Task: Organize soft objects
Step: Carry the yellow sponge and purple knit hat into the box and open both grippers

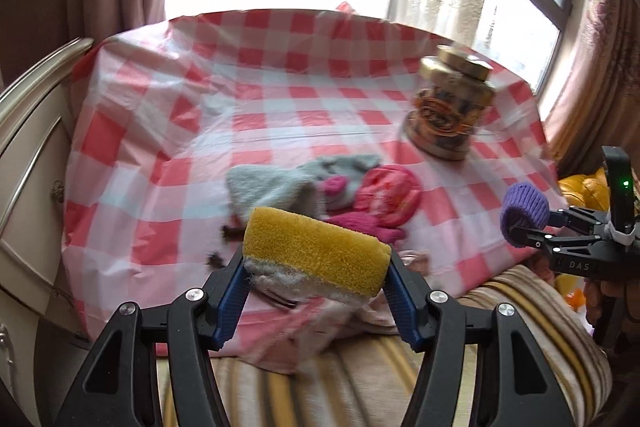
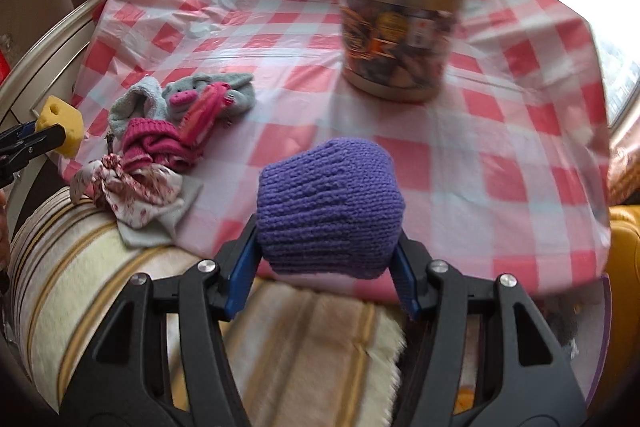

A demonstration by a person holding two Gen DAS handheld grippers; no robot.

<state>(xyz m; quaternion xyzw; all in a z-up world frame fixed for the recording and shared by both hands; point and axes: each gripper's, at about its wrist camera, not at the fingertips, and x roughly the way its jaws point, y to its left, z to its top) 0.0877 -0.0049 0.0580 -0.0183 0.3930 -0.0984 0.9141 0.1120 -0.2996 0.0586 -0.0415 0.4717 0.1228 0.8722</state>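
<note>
Over checkered plastic cloth (image 1: 280,99), left tool (image 1: 316,267) clamps porous sponge (image 1: 316,255), right tool (image 2: 328,259) knitted ball (image 2: 328,203).

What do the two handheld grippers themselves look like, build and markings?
Both the left gripper and right gripper have matte black linkage arms with triangular cutouts, silver pivot screws and ribbed blue finger pads. The right one's body shows white "DAS" lettering and a green light.

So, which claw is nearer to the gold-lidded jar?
Right, I judge. The right claw, gripping the purple knit piece, faces the jar; the left claw, gripping the yellow sponge, sits farther left.
</note>
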